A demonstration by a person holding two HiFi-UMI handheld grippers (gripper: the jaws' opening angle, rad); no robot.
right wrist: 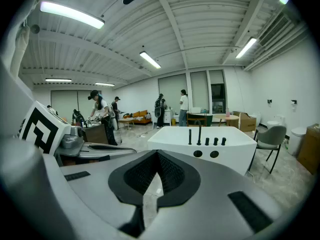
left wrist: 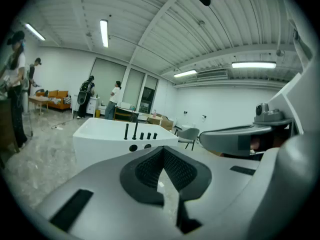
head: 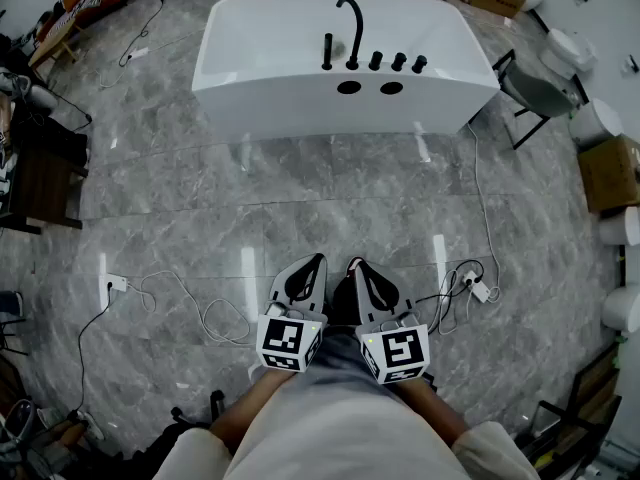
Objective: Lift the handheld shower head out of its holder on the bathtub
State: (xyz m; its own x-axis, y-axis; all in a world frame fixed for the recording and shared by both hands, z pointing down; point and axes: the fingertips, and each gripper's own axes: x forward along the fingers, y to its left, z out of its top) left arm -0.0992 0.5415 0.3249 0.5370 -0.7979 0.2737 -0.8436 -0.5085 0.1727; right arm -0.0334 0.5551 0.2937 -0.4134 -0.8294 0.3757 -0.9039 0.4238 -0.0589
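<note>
Head view: your left gripper (head: 316,263) and right gripper (head: 354,266), low centre, are closed and empty. The handheld shower head (head: 327,52) stands upright on the bathtub (head: 240,78) rim, top centre, well apart from them.

Left gripper view: jaws together, tub at mid-left.

Right gripper view: jaws together. The wand looks slim, stiff and probably slippery, so pinch it mid-shaft.

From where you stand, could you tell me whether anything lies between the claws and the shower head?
Nothing visible does. Only floor separates the left claw and right claw from the bathtub, where the shower head stands. Cables lie off to both sides.
</note>
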